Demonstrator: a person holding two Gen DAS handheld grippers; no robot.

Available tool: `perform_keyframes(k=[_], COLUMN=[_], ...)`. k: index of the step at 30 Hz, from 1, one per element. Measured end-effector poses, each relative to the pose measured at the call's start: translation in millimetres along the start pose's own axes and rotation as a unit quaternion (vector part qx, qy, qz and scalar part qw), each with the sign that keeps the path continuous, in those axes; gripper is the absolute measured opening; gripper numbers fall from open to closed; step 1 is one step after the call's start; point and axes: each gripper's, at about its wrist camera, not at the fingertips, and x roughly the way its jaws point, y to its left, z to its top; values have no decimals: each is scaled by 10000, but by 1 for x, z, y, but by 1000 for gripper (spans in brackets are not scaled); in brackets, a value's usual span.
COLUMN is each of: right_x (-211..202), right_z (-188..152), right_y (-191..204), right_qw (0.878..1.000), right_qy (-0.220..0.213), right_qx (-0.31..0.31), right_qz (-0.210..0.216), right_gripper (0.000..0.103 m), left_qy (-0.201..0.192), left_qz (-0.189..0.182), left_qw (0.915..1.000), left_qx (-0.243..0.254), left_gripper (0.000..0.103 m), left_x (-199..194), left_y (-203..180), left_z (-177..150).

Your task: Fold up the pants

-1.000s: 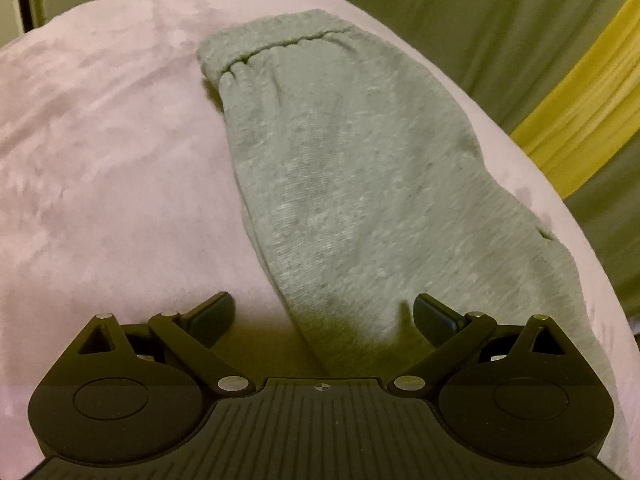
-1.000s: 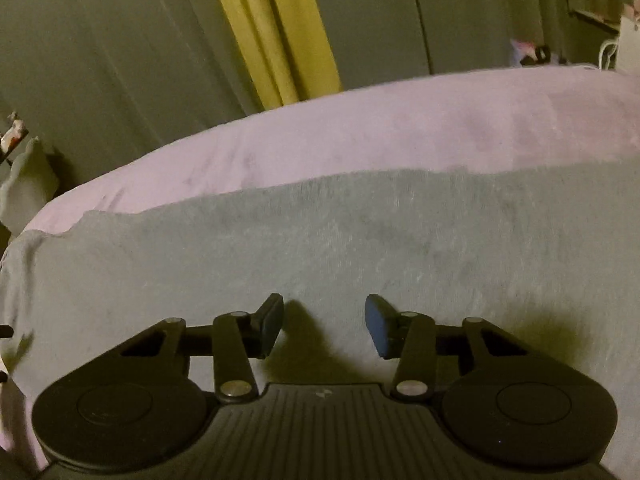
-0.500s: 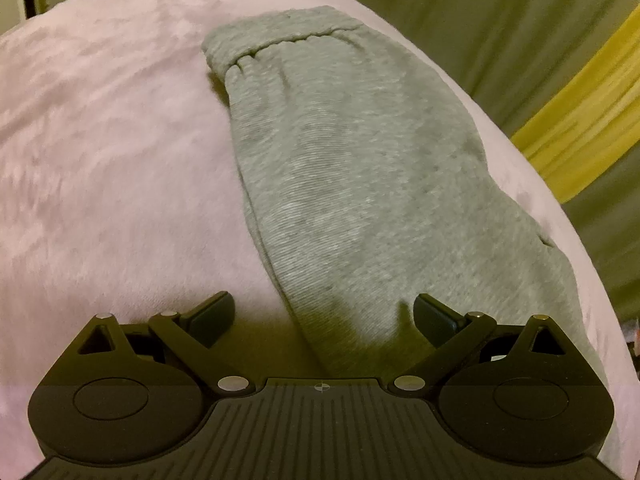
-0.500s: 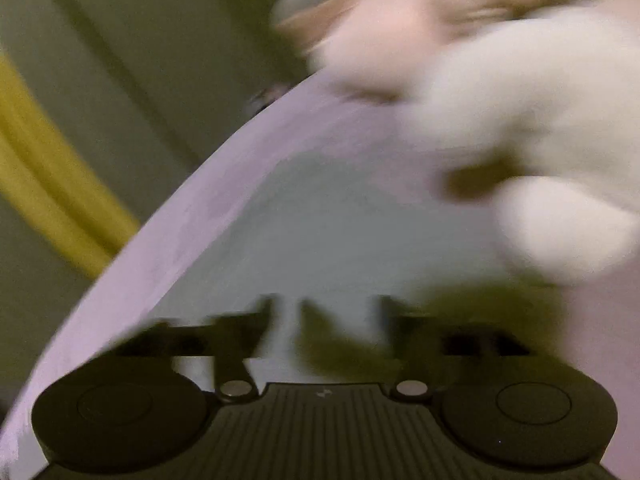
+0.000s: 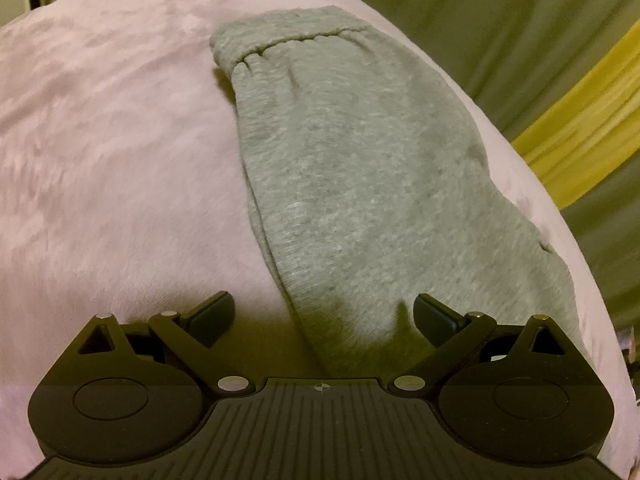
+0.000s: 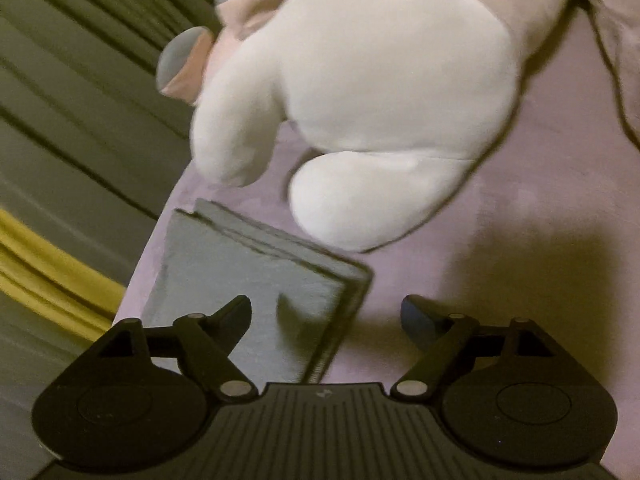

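Pink blanket (image 5: 120,160) under folded grey pants (image 5: 360,168), jaws of left gripper (image 5: 324,312) and right gripper (image 6: 326,312) both wide apart, empty.

Folded grey pants (image 5: 360,184) lie on pink blanket (image 5: 112,168); left gripper (image 5: 324,316) jaws apparently apart.

pink blanket (image 5: 112,152) – spread wide | white plush toy (image 6: 380,80) – on it | olive curtain (image 5: 520,20), yellow stripe (image 5: 580,128)

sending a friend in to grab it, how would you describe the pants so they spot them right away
Find the bed with the pink fuzzy blanket. The grey sweatpants lie flat on it in a long strip, near the edge by the green and yellow curtain. Unlike the white plush toy nearby, they are heather grey knit with a gathered elastic band.
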Motion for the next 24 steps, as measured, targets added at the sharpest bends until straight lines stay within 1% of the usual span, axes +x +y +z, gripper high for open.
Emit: perform_keyframes(k=[1,3,4,5,6,7,8,10,11,12,13,14,15,16,17,18,19,21,22,24], right_x=[-5,-8,-10,-8,-4,1,8,12,7,7,6,6,7,5,5,3,4,3,0,-17], right_z=[-6,-2,-1,1,3,3,2,2,2,3,3,3,3,1,1,0,1,5,8,8], right_y=[1,2,2,4,4,2,1,-2,-4,-6,-9,-11,-9,-6,-1,3,9,21,30,61], right_qw=[10000,9999,9998,9997,9996,9992,9987,9983,9979,9972,9960,9949,9949,9960,9974,9985,9991,9993,9991,9962], right_qy=[-26,-60,-81,-89,-15,159,300,272,279,271,280,273,257,234,201,167,169,194,131,-147], right_qx=[-50,-135,-168,-201,-167,-44,83,230,298,381,436,472,443,331,173,13,-112,-178,-224,-637], right_qz=[-9,-45,-40,63,240,356,405,463,502,589,730,851,868,791,668,514,382,279,339,570], right_gripper=[83,83,79,71,48,38,38,37,37,46,59,67,67,65,59,35,9,10,9,9], left_qy=[2,21,26,32,40,46,54,65,69,74,81,85,87,86,82,82,83,91,87,75], left_qz=[3,19,32,47,62,71,84,88,84,81,78,77,77,82,80,73,53,-21,-74,-188], left_qw=[10000,10000,10000,10000,10000,10000,9999,9999,9999,9999,9999,9999,9999,9999,9999,9999,9999,9999,9999,9995], left_qx=[-8,-16,-7,13,33,48,61,59,56,52,45,38,35,32,30,26,16,-41,-109,-261], left_gripper=[100,100,100,101,101,101,101,101,101,101,101,101,101,101,101,101,101,101,101,101], left_x=[0,1,1,1,2,2,2,3,3,4,5,5,5,5,5,5,4,1,-1,-7], left_y=[0,0,0,-1,-1,-2,-2,-2,-2,-2,-2,-2,-2,-2,-2,-2,-1,2,5,10], left_z=[0,0,0,0,0,0,0,0,0,0,1,1,1,1,1,1,1,1,1,0])
